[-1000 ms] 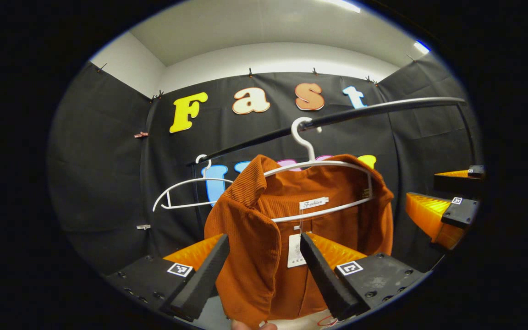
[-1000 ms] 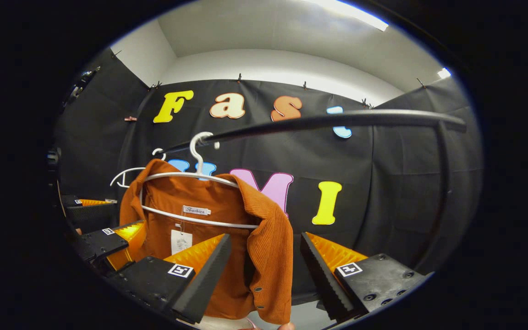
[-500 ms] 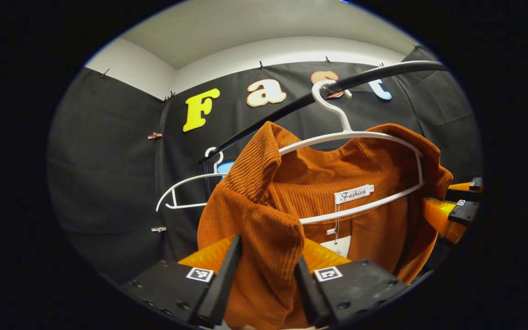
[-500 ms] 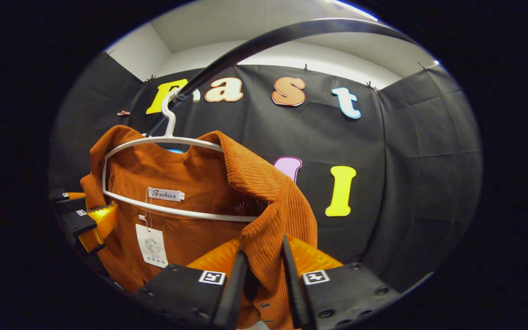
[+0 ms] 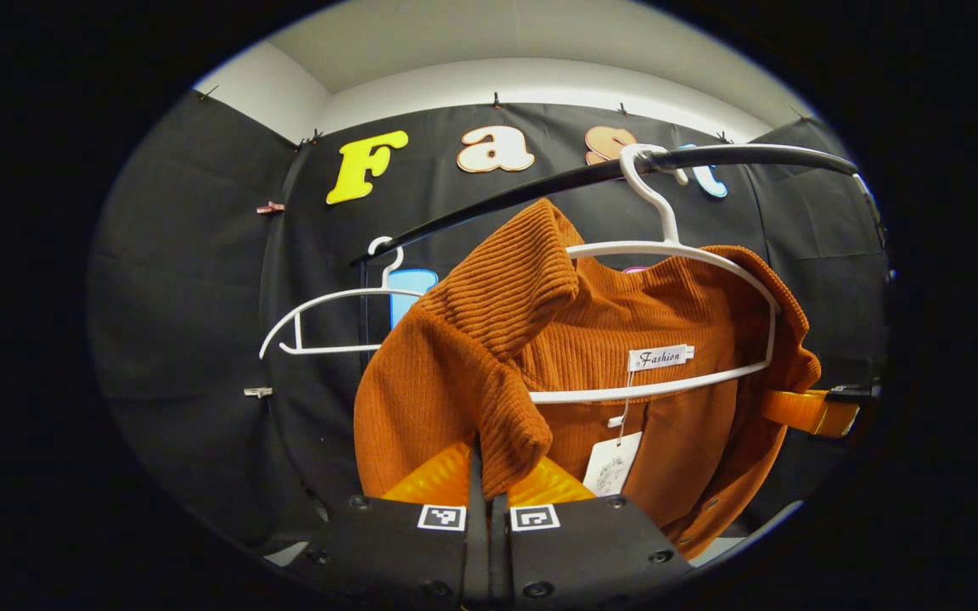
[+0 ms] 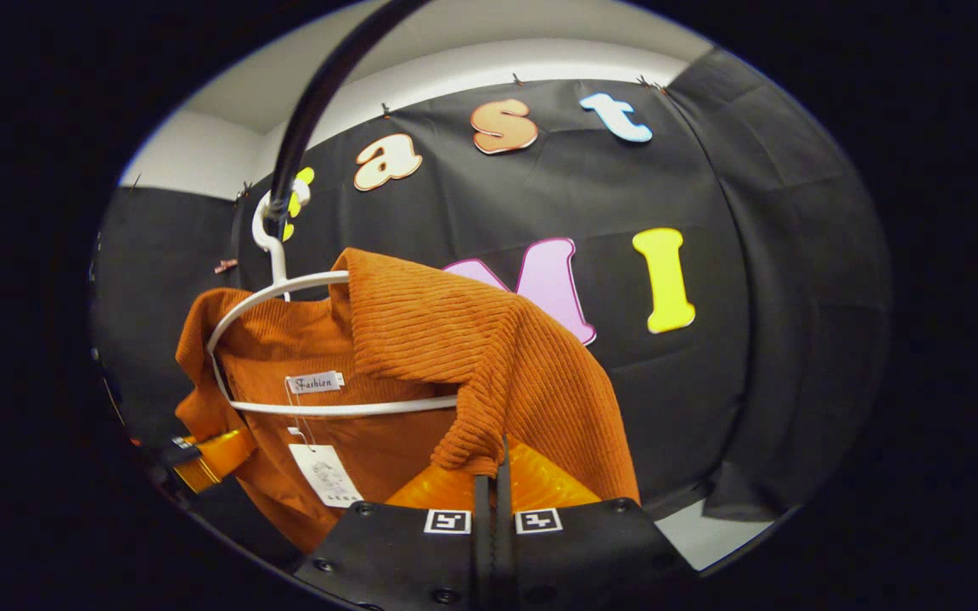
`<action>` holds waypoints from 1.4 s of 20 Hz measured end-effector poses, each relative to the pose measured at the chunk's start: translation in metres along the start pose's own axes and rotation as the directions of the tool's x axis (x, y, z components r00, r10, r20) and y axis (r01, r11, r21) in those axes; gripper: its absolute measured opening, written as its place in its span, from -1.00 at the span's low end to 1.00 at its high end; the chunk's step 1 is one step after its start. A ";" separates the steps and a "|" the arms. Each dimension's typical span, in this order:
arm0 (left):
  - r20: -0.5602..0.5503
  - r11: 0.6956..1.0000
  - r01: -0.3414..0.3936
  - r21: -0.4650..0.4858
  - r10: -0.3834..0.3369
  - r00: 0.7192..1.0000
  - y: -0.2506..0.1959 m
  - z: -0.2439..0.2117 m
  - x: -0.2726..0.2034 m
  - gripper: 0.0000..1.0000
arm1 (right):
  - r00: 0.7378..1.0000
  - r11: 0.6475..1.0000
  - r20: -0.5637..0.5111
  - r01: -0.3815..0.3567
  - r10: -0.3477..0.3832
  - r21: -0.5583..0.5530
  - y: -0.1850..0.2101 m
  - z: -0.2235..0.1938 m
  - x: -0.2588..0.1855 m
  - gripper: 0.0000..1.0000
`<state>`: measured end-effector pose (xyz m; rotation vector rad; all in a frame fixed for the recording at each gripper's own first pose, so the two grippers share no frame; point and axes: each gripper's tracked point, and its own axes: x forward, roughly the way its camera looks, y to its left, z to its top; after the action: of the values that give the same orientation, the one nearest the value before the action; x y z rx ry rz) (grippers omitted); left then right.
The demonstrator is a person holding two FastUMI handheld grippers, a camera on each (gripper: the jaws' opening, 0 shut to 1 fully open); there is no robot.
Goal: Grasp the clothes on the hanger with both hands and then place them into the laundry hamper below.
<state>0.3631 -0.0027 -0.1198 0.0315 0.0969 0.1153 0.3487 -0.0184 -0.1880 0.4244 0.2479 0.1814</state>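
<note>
In the left gripper view, our left gripper (image 5: 486,475) has its two fingers drawn together on a fold of the rust-orange corduroy jacket (image 5: 557,356), pinching the ribbed cloth at the garment's left shoulder. The jacket hangs on a white hanger (image 5: 676,255), whose hook sits over the black rail (image 5: 540,187) running across the booth from near right to far left. A second, bare white hanger (image 5: 328,310) hangs farther left along the same rail. At the right edge of this view we see part of the other gripper (image 5: 812,409) against the jacket's far shoulder.

In the right gripper view, our right gripper (image 6: 493,479) is likewise closed to a narrow slit on the jacket (image 6: 472,356), gripping the collar flap at the right shoulder. The hanger (image 6: 285,293) and its hook on the rail (image 6: 311,93) stand to the left. A paper tag (image 6: 323,475) dangles inside the neck opening, below the sewn label (image 6: 315,382).
</note>
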 end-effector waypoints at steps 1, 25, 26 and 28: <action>-0.008 1.000 0.009 -0.007 -0.009 1.000 0.002 0.001 0.000 -0.90 | 1.000 0.999 -0.020 -0.013 0.014 0.051 0.000 0.000 -0.002 -0.92; -0.104 0.998 0.048 -0.031 -0.051 0.993 0.050 0.046 0.015 -0.91 | 0.971 0.936 0.109 0.172 -0.214 0.308 -0.099 0.100 0.027 -0.92; -0.106 0.999 0.046 -0.028 -0.048 0.993 0.051 0.046 0.016 -0.91 | 0.970 0.935 0.101 0.183 -0.223 0.303 -0.103 0.095 0.030 -0.92; -0.113 0.999 0.032 -0.028 -0.035 0.993 0.059 0.043 0.018 -0.91 | 0.970 0.935 0.073 0.204 -0.234 0.290 -0.111 0.077 0.032 -0.92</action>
<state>0.3789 0.0569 -0.0770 -0.0032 0.2095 0.0847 0.4141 -0.1402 -0.1736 0.6822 0.2148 -0.0978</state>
